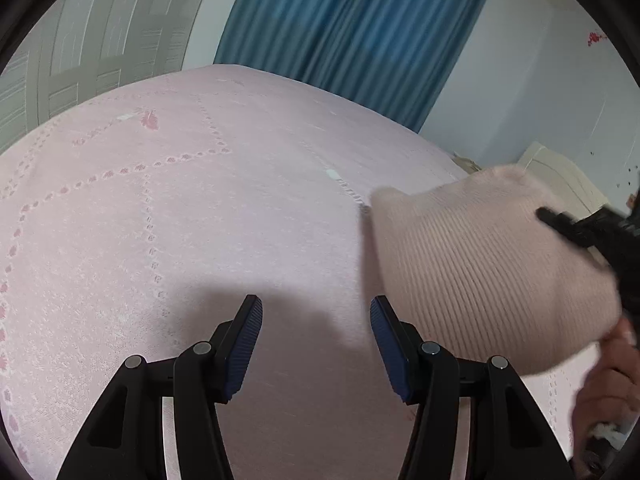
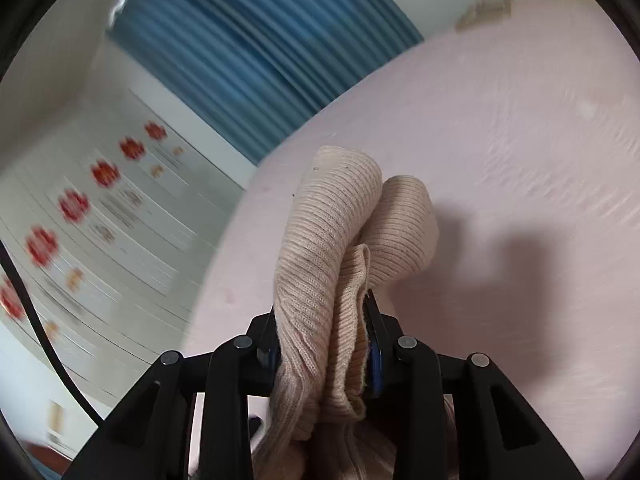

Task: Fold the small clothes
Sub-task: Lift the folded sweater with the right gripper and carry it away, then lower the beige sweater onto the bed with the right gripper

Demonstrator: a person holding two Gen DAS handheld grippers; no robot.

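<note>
Knitwear is hanging bunched in the air: the pale ribbed garment (image 2: pixel 340 264) is being pinched near its edge by the right gripper (image 2: pixel 324 344), clenched on it, probably to carry it over the pink bedspread (image 1: pixel 200 208) for spreading flat. To its left, the left gripper (image 1: pixel 316 336) is waiting released above the bed, seemingly ready to take a corner.

Two forward wrist views — close above the bed (image 1: pixel 200 208) — shared blue curtain (image 1: pixel 340 20).
</note>
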